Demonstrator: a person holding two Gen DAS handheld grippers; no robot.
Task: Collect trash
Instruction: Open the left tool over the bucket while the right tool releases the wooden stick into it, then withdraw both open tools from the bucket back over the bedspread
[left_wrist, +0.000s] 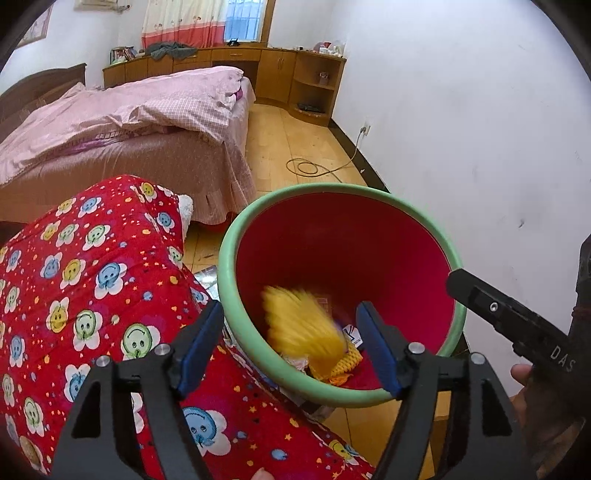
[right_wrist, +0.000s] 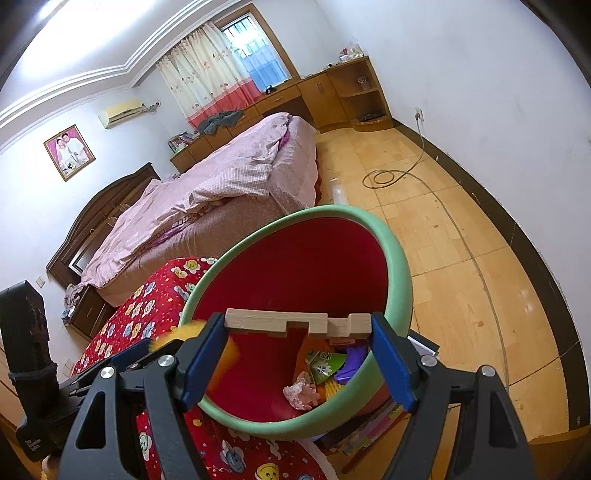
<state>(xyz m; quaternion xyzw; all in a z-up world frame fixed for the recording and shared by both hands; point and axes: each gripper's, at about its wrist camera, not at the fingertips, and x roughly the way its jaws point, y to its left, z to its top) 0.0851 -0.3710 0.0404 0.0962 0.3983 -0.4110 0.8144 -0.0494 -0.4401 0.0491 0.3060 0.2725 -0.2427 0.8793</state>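
Trash is gathering in a round bin with a pale green rim and red inside (left_wrist: 236, 295), standing beside a red quilt printed with smiling flowers (left_wrist: 92, 280). Left gripper (left_wrist: 291, 343) is hovering over the bin's near rim, its blue-padded jaws standing wide and gripping nothing; a blurred yellow mesh-like piece (left_wrist: 303, 325) is dropping between them into the bin. Right gripper (right_wrist: 299, 354) is clamping a notched pale wooden block (right_wrist: 295, 323) crosswise between its pads, above the bin's opening. Crumpled pink tissue (right_wrist: 301, 393), a green wrapper (right_wrist: 327, 365) and a purple scrap (right_wrist: 351, 363) are lying at the bottom.
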